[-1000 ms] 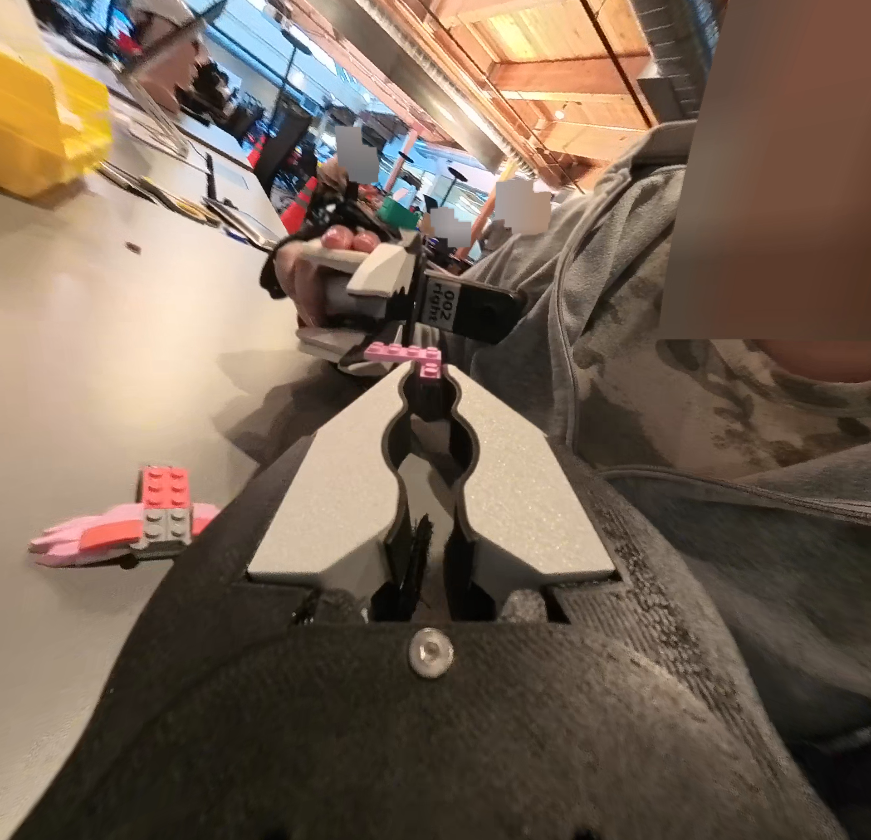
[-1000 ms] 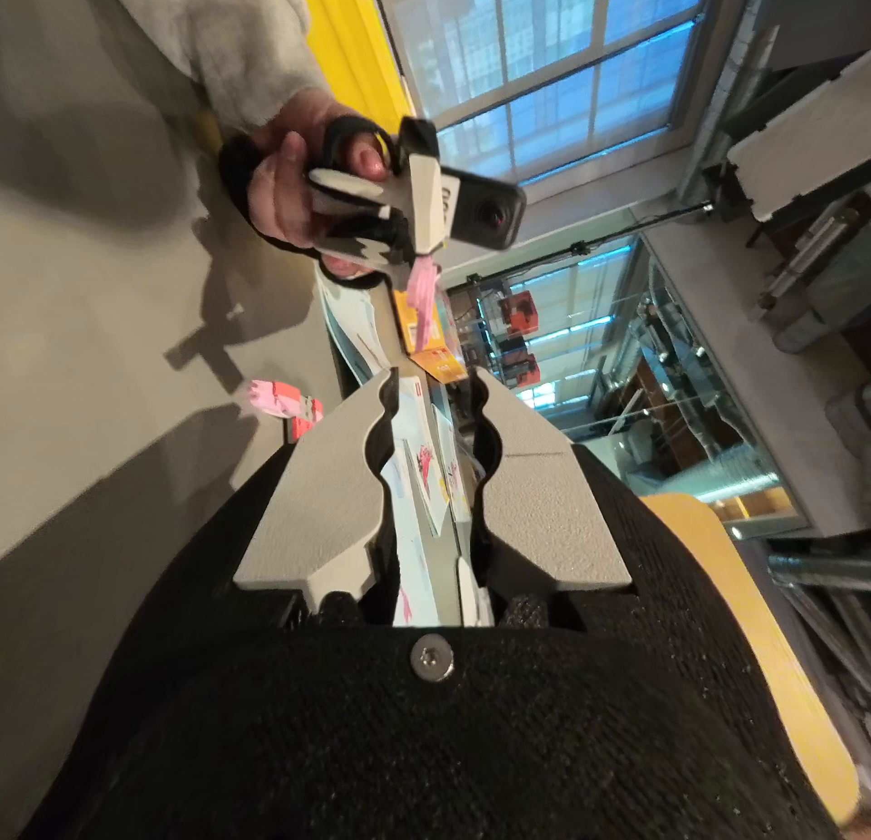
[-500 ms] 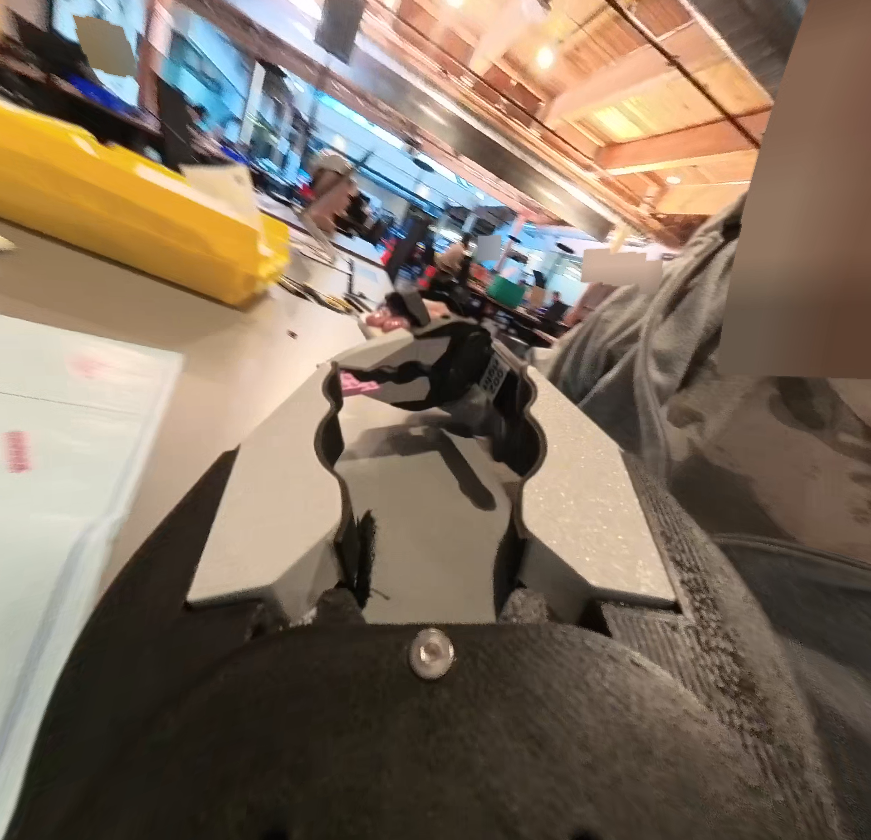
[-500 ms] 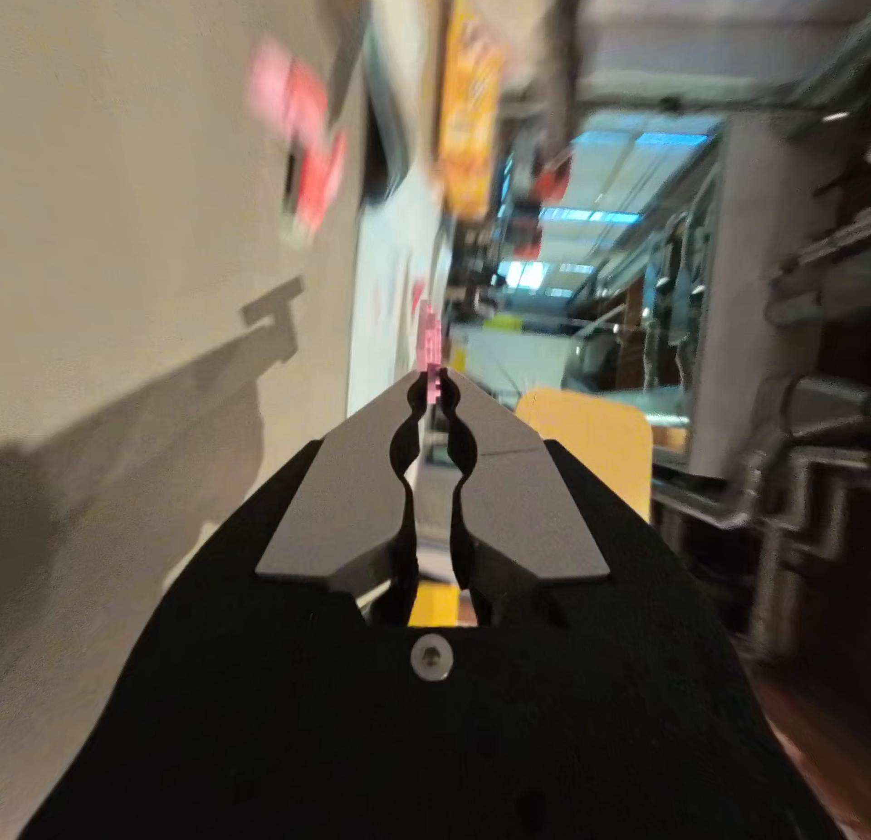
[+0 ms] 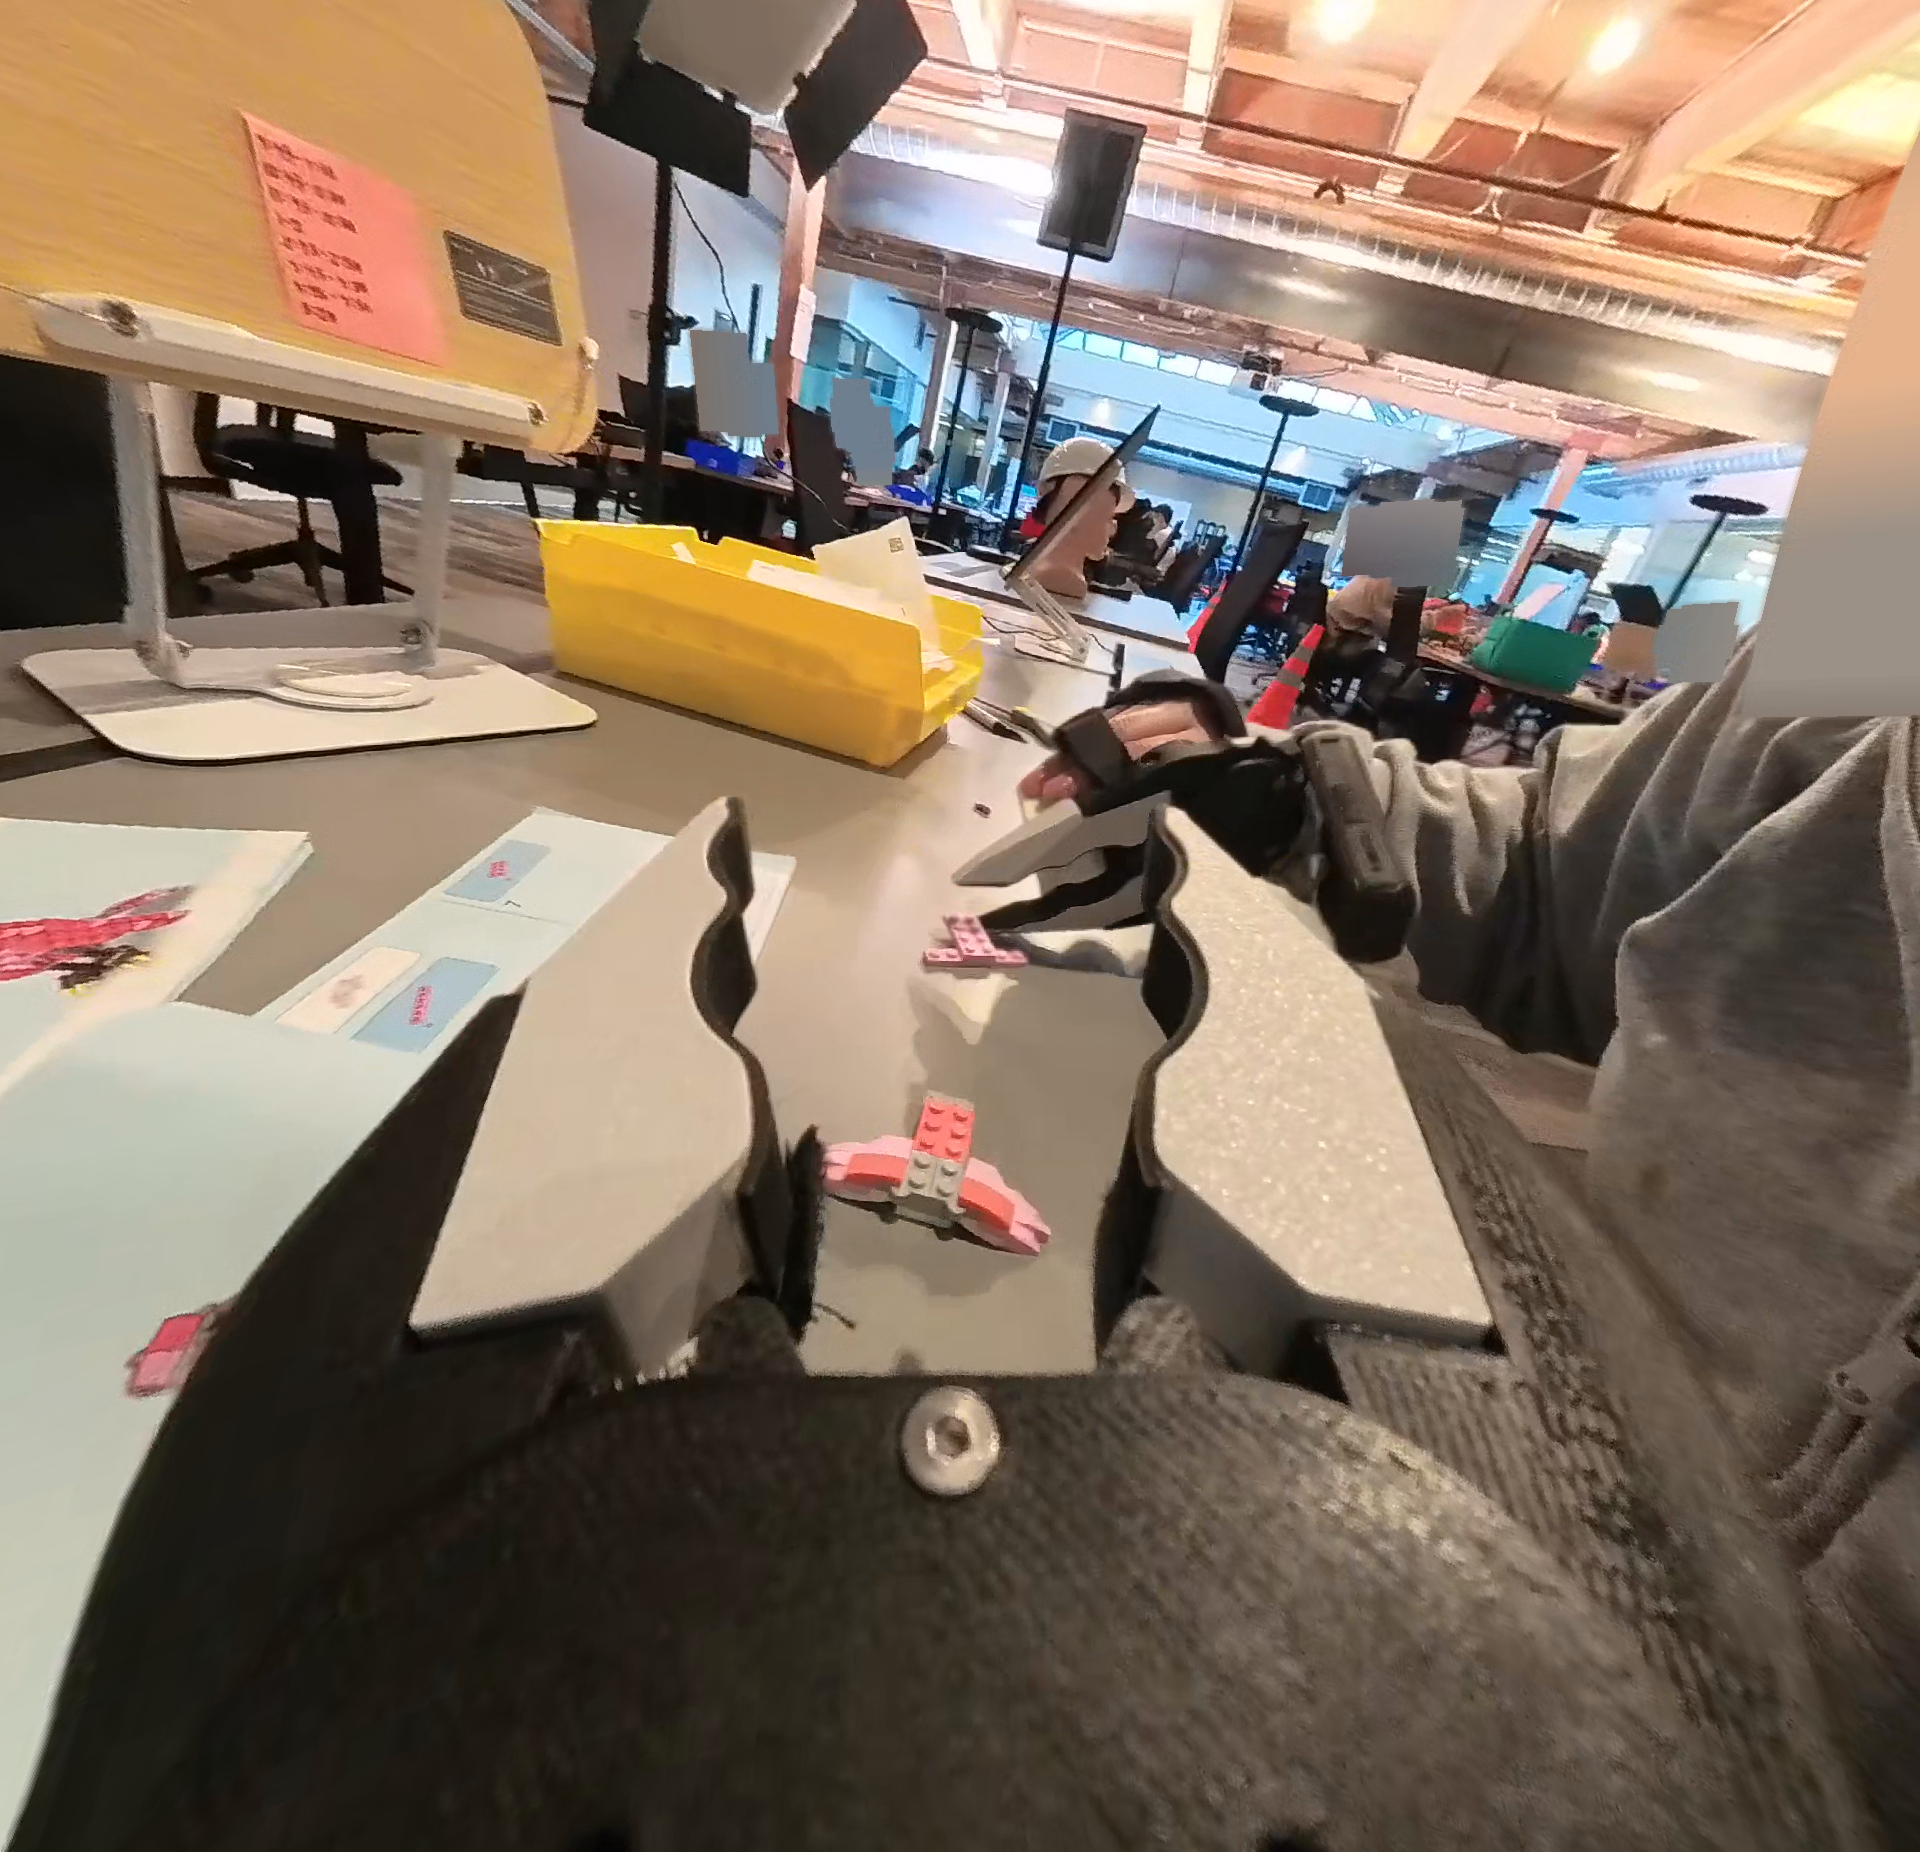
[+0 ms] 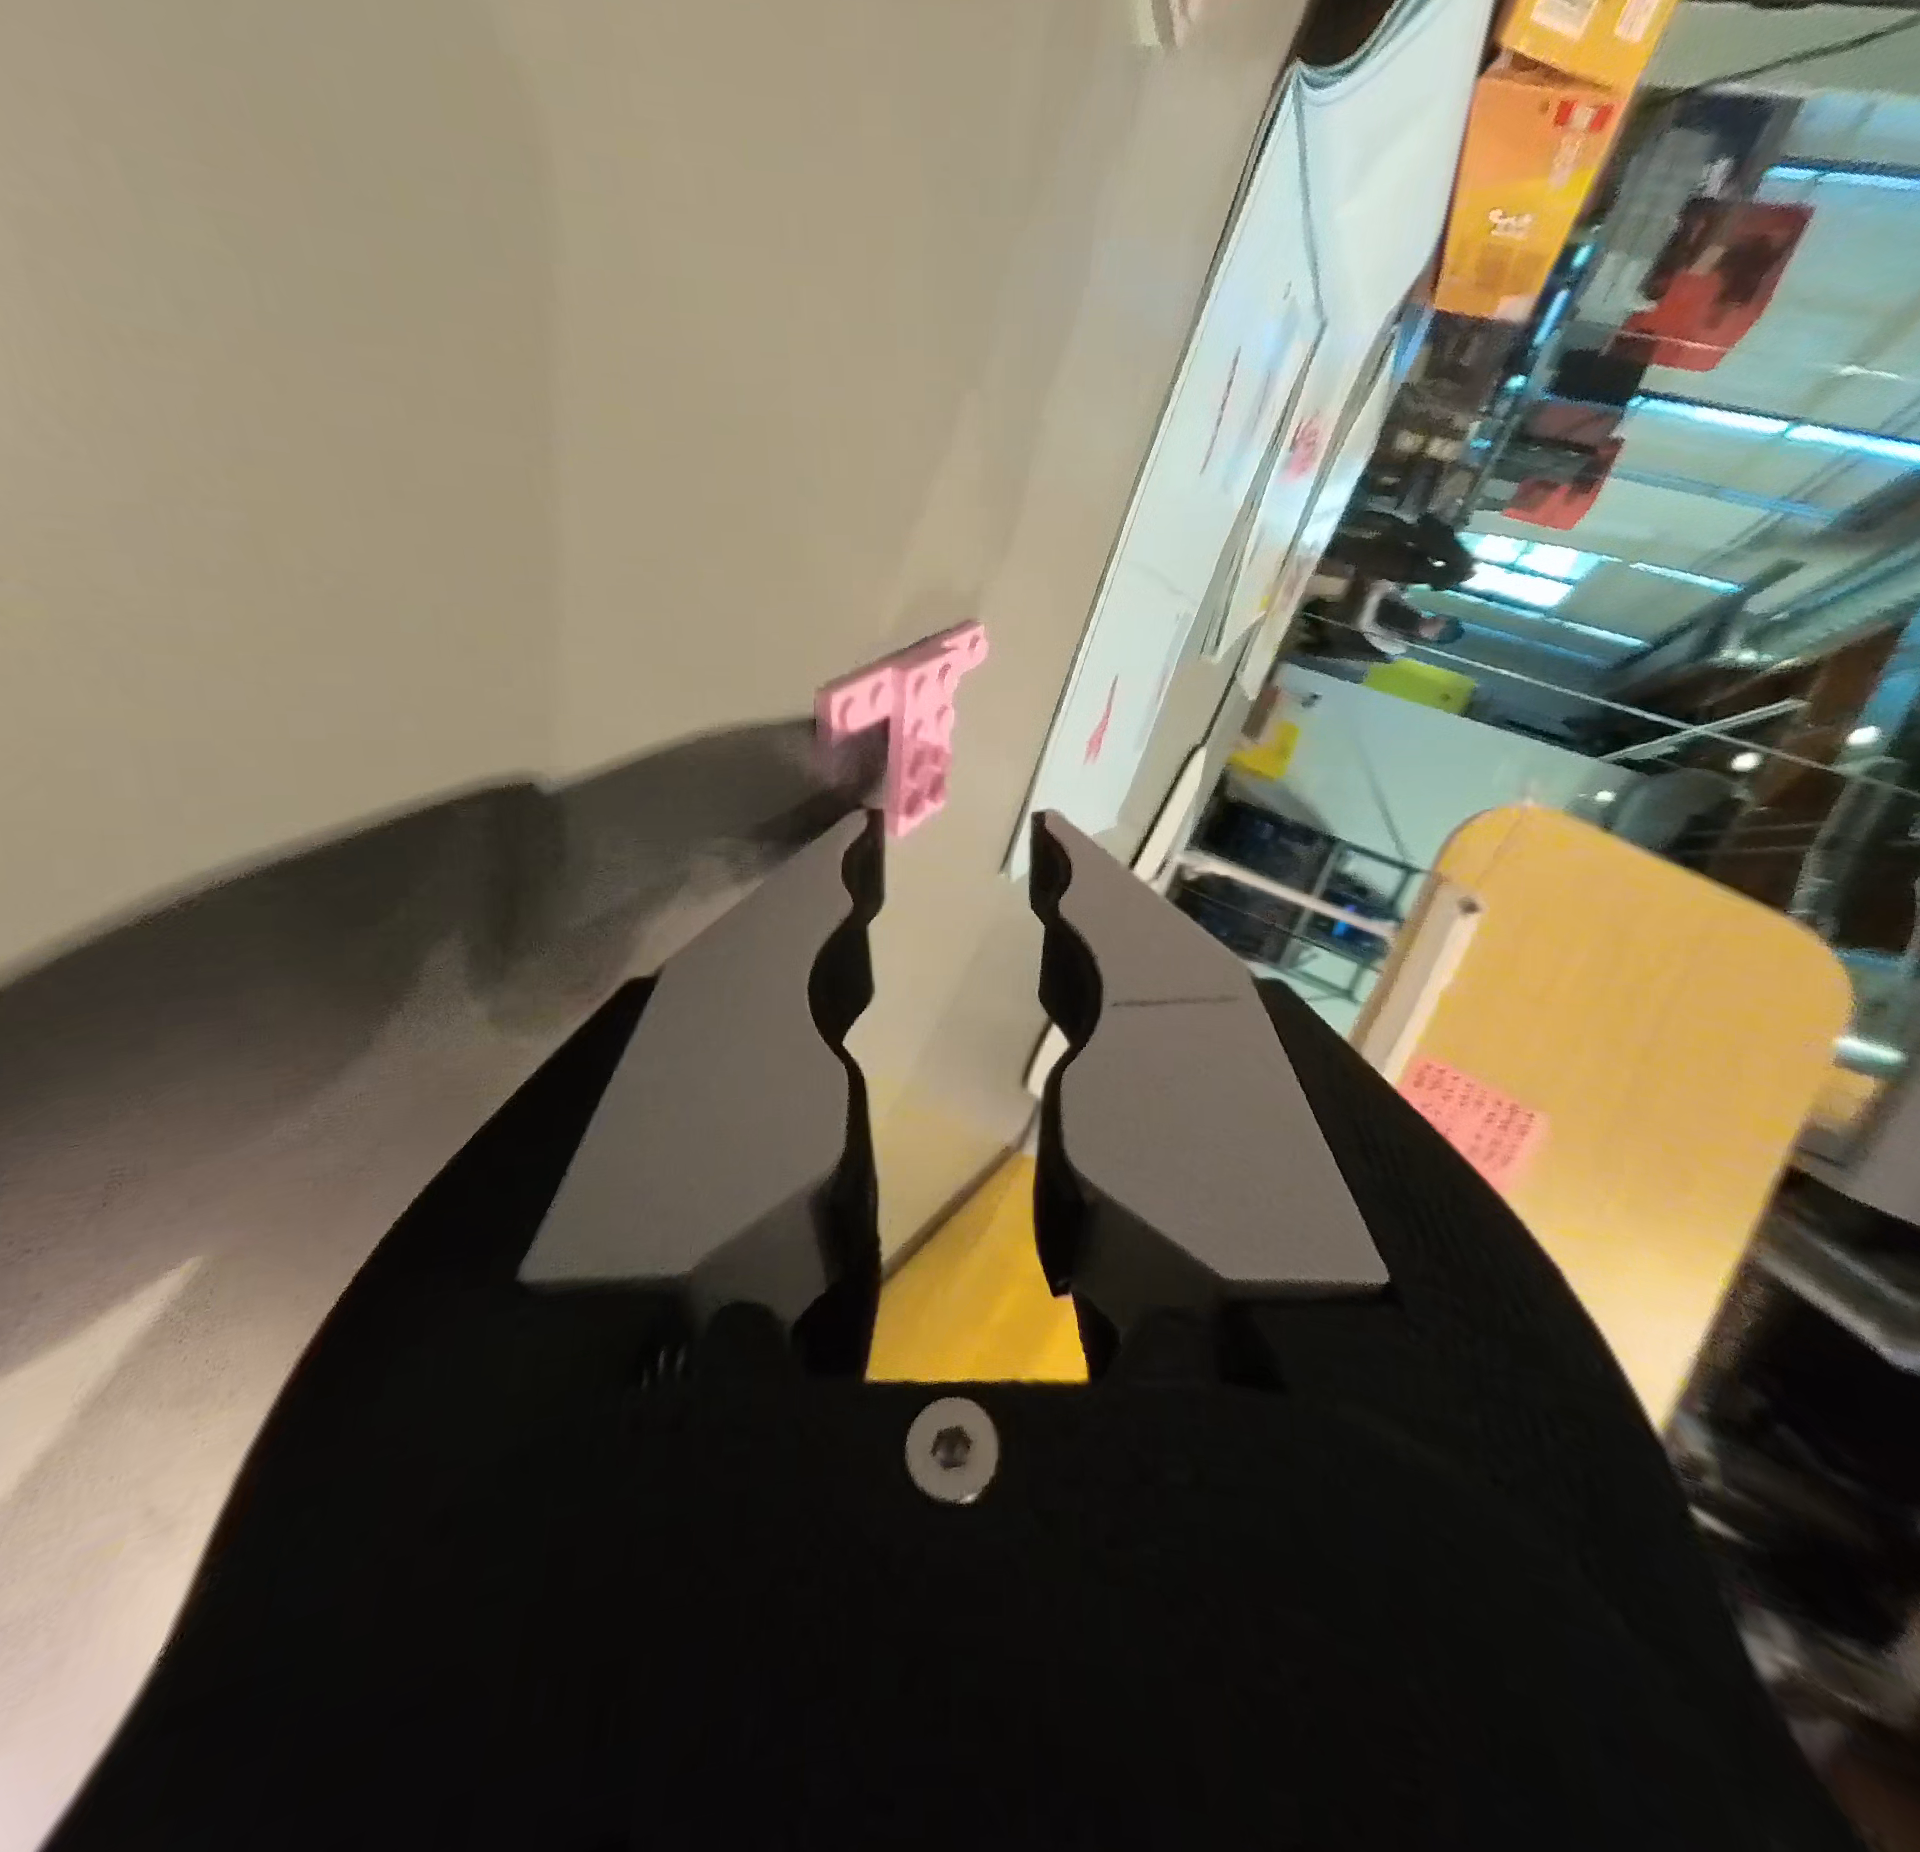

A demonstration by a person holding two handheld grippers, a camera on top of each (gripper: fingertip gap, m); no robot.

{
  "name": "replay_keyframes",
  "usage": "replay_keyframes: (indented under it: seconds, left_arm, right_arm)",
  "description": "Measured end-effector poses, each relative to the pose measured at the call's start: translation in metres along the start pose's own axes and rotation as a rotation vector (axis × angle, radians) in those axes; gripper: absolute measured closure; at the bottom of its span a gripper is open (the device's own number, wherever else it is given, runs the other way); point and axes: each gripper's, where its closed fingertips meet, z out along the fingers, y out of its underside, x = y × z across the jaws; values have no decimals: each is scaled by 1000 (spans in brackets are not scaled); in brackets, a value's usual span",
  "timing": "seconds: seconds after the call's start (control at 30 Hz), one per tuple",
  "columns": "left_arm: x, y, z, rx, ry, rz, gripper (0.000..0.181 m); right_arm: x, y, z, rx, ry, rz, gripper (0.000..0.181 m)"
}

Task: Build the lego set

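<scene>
In the left wrist view our left gripper [image 5: 945, 971] stands wide apart and empty, low over the grey table [image 5: 416, 794]. Between its fingers lies the winged sub-assembly [image 5: 935, 1174]: pink curved pieces with a red plate and a grey plate on top, resting flat. Farther off, a small pink T-shaped plate assembly [image 5: 971, 943] lies on the table just at the tips of our right gripper [image 5: 1023, 893], which seems to hold nothing. The instruction sheets [image 5: 135, 1064] lie to the left, and a yellow bin [image 5: 748, 649] stands behind

In the right wrist view the right gripper [image 6: 951, 826] is parted with nothing between its fingers; the pink T-shaped plate assembly [image 6: 909, 727] lies on the table just beyond the left fingertip

We judge the build barely begun: two small sub-assemblies exist, well apart and not yet joined, and most steps remain
</scene>
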Motion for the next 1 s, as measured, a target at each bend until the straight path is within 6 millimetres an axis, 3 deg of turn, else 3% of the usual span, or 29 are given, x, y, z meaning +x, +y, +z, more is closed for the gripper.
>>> replay_keyframes:
  seconds: [0.1, 0.17, 0.23, 0.33, 0.4, 0.53, 0.6, 0.7, 0.77, 1.0]
  left_arm:
    - [-6, -2, -2, 10, -42, 20, 107]
    - [-11, -4, -4, 22, -79, 38, 107]
    - [-16, -5, -5, 27, -130, 71, 107]
    - [-20, -2, -5, 2, -188, 163, 108]
    - [-23, 2, -5, -27, -235, 239, 111]
    - [-25, 9, -3, -72, -286, 346, 114]
    - [-25, 12, -1, -82, -286, 354, 114]
    - [-26, 13, -1, -88, -287, 351, 114]
    - [-26, 13, -1, -87, -285, 345, 114]
    - [-25, 17, 0, -104, -281, 344, 114]
  right_arm:
    - [-2, 18, -12, -16, -68, 98, 137]
    - [9, 40, -17, -63, -47, 264, 132]
    - [30, 51, -19, -21, 0, 602, 131]
    - [43, 45, -3, 160, -123, 1272, 131]
    - [46, 42, 12, 251, -208, 1593, 136]
    - [58, 50, 33, 433, -363, 2105, 130]
    - [46, 52, 45, 369, -374, 2059, 126]
    - [21, 48, 56, 154, -333, 1800, 138]
    - [17, 44, 59, 113, -316, 1739, 147]
    - [19, 41, 64, 95, -311, 1732, 144]
